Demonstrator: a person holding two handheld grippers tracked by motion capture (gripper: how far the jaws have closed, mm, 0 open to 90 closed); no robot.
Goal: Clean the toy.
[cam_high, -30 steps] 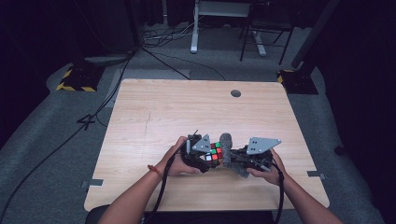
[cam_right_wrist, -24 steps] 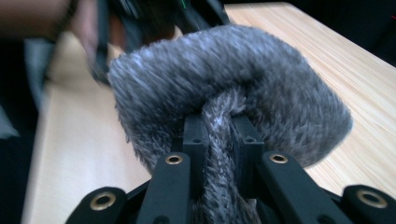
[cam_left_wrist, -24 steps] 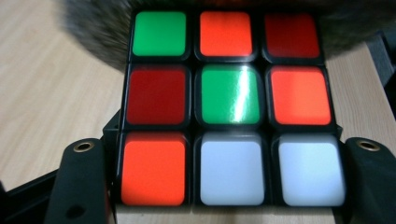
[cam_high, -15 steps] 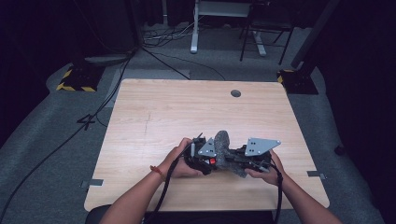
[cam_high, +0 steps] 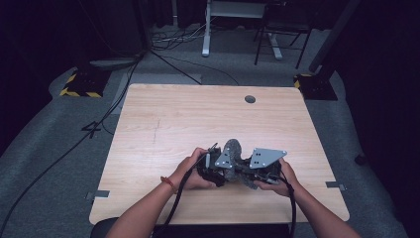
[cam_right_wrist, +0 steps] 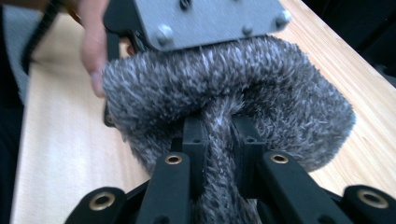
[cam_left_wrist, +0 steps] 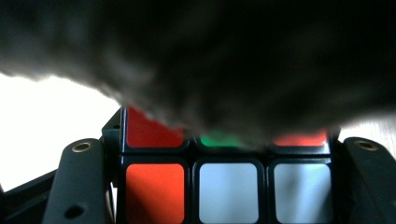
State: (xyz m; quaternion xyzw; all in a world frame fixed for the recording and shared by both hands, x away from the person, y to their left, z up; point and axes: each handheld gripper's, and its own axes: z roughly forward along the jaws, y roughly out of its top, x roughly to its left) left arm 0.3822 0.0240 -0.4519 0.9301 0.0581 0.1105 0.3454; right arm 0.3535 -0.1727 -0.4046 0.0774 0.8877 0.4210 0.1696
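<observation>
A Rubik's cube (cam_left_wrist: pixel 229 191) with orange, white, red and green stickers sits clamped between the jaws of my left gripper (cam_left_wrist: pixel 224 147). A grey fuzzy cloth (cam_right_wrist: pixel 285 93) is pinched in my right gripper (cam_right_wrist: pixel 219 128) and drapes over the cube's upper part (cam_left_wrist: pixel 224 70). In the high view the two grippers meet near the table's front edge: the left gripper (cam_high: pixel 214 171) and the right gripper (cam_high: pixel 261 172), with the cloth (cam_high: pixel 233 148) bunched up between them and hiding the cube.
The wooden table (cam_high: pixel 198 119) has a round cable hole (cam_high: pixel 250 99) at its far side. The left gripper's grey plate (cam_right_wrist: pixel 205 18) and a thumb (cam_right_wrist: pixel 93 51) sit just behind the cloth. Chair and desk legs stand on the floor beyond.
The cloth has come up and over the cube, whose coloured faces showed in the high view a second ago and are now covered. The right gripper shifted slightly; the left stayed put.
</observation>
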